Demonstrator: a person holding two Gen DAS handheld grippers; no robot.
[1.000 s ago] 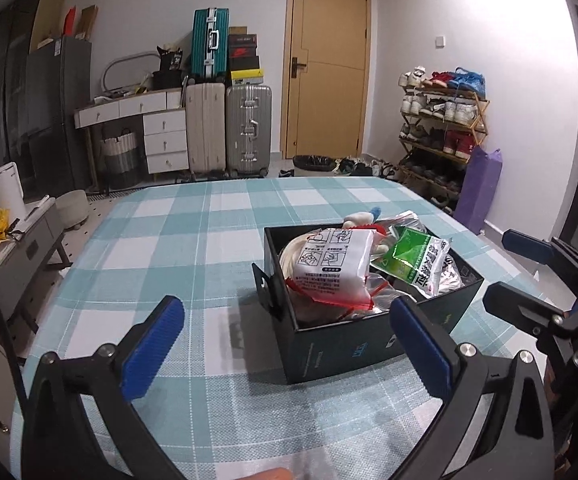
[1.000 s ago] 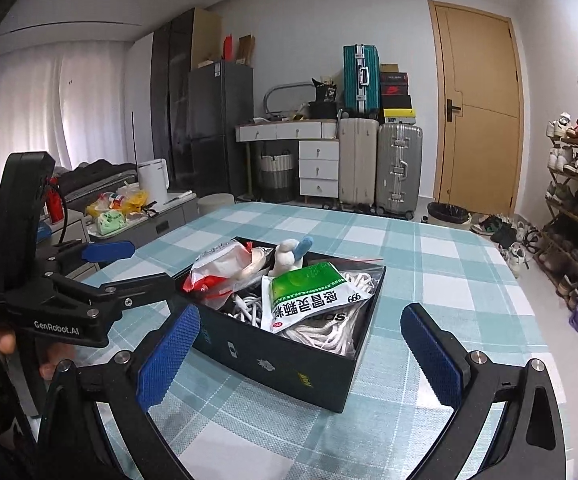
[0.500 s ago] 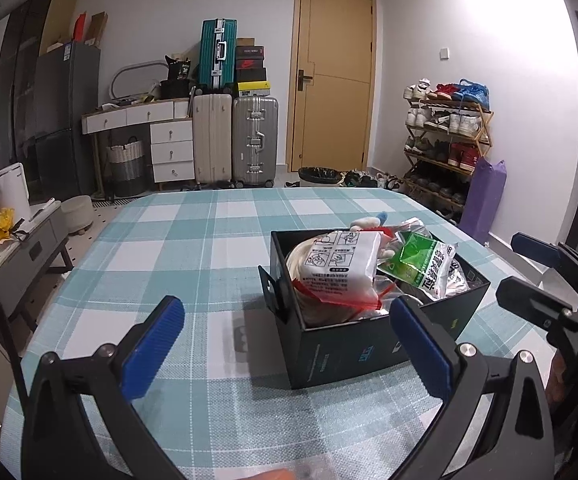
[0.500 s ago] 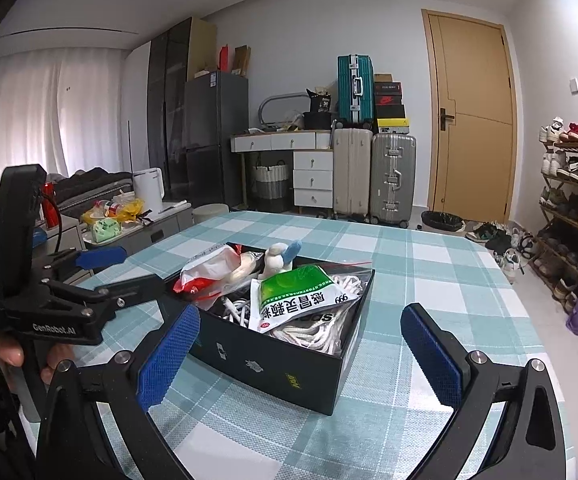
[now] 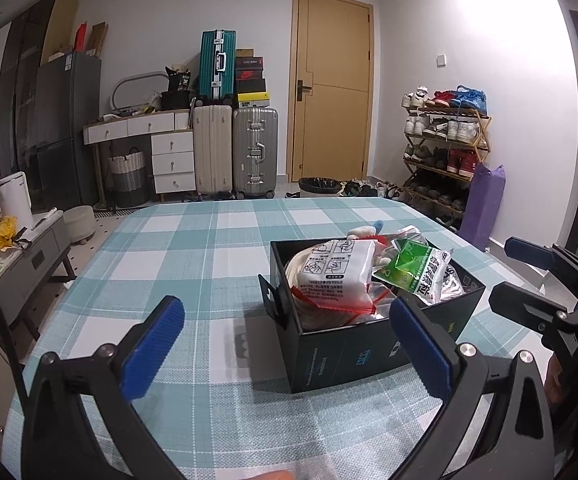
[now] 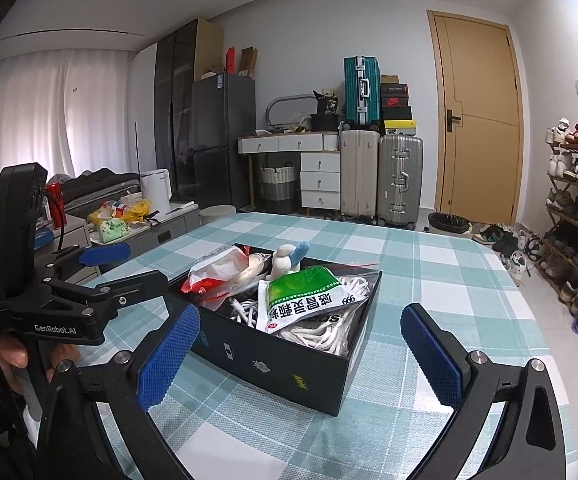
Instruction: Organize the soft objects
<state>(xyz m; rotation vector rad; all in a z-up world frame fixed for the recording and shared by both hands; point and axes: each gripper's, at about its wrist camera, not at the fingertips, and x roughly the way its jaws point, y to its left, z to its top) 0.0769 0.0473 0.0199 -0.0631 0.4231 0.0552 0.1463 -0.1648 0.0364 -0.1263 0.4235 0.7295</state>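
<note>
Soft objects (image 6: 309,304) fill box (image 6: 285,364), beyond both open claws (image 5: 289,356).

Dim, sharp, fisheye-warped, right-wall glare

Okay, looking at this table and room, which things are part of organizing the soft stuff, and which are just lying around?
Part of the job:
black box
green packet
white and red bag
white rope
plush toy
left gripper and right gripper, both open

Just lying about:
suitcases
shoe rack
fridge
kettle
</note>
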